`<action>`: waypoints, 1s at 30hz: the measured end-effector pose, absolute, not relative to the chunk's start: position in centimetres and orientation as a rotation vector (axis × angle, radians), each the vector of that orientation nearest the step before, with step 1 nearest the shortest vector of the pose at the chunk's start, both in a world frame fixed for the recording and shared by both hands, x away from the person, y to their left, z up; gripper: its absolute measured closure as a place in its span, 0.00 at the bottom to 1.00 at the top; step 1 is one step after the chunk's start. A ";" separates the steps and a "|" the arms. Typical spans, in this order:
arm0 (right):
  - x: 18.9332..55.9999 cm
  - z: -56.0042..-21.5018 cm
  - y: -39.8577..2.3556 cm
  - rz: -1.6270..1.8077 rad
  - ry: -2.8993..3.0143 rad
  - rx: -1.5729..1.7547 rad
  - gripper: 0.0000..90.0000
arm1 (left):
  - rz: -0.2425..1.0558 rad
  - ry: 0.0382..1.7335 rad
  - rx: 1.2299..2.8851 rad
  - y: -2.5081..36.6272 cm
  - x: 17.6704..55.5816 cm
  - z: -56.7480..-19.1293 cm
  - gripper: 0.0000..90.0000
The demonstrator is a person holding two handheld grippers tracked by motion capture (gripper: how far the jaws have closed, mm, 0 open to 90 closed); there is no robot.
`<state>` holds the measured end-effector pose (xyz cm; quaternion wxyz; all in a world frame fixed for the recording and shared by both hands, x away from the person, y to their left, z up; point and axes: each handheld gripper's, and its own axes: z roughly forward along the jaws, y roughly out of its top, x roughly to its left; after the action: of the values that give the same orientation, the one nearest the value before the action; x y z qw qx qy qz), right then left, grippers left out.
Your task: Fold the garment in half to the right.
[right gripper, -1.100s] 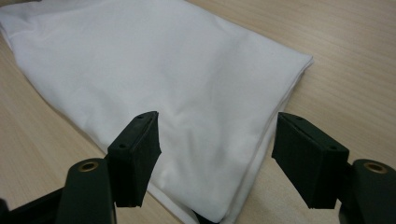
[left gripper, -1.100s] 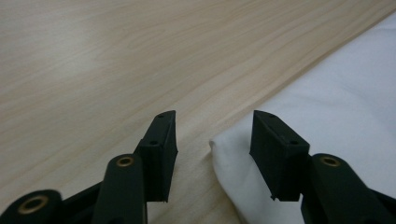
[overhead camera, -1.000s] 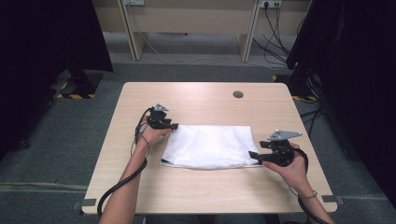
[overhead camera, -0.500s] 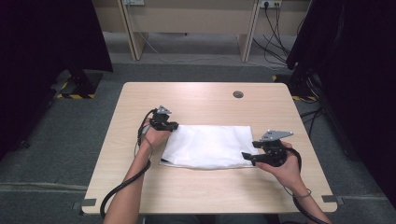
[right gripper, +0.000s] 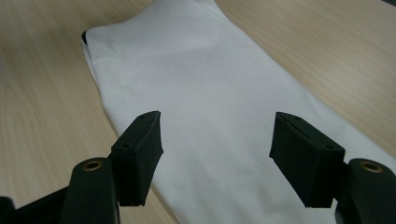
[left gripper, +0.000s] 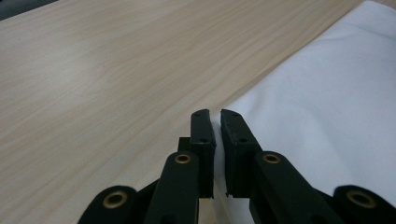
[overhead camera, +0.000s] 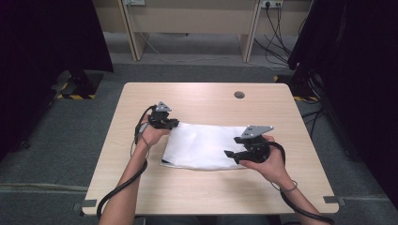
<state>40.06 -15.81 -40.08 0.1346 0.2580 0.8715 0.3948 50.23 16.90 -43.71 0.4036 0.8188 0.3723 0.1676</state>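
Cloth (overhead camera: 202,147) mid-frame on table (overhead camera: 202,101): L gripper (overhead camera: 170,123) just clamped its corner; R gripper (overhead camera: 231,153) gaping, moved leftward over it.

One folded white fabric cloth (overhead camera: 204,146) lies on one light wooden table (overhead camera: 197,98). Two black handheld grippers: left gripper (overhead camera: 172,123), right gripper (overhead camera: 228,154).

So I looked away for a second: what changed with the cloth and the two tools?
The left tool has just closed its jaws on the corner of the white cloth. The right tool, jaws open and empty, moved inward over the cloth's right part. The cloth lies flat on the table as before.
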 end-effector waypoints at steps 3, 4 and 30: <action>40.2 -39.9 -14.8 1.147 2.536 0.722 0.38 | 0.426 0.933 2.072 16.8 50.1 -43.4 0.92; 40.2 -39.9 -14.8 1.147 2.536 0.722 0.38 | 0.426 0.933 2.072 16.8 50.1 -43.4 0.92; 39.4 -40.6 -2.9 1.130 2.715 0.400 0.45 | 0.453 0.893 2.138 16.8 49.8 -42.1 0.93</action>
<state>39.44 -2.86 -40.62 0.0870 0.1343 0.9114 0.3792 49.81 16.83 -42.06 0.3806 0.8374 0.3498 0.1776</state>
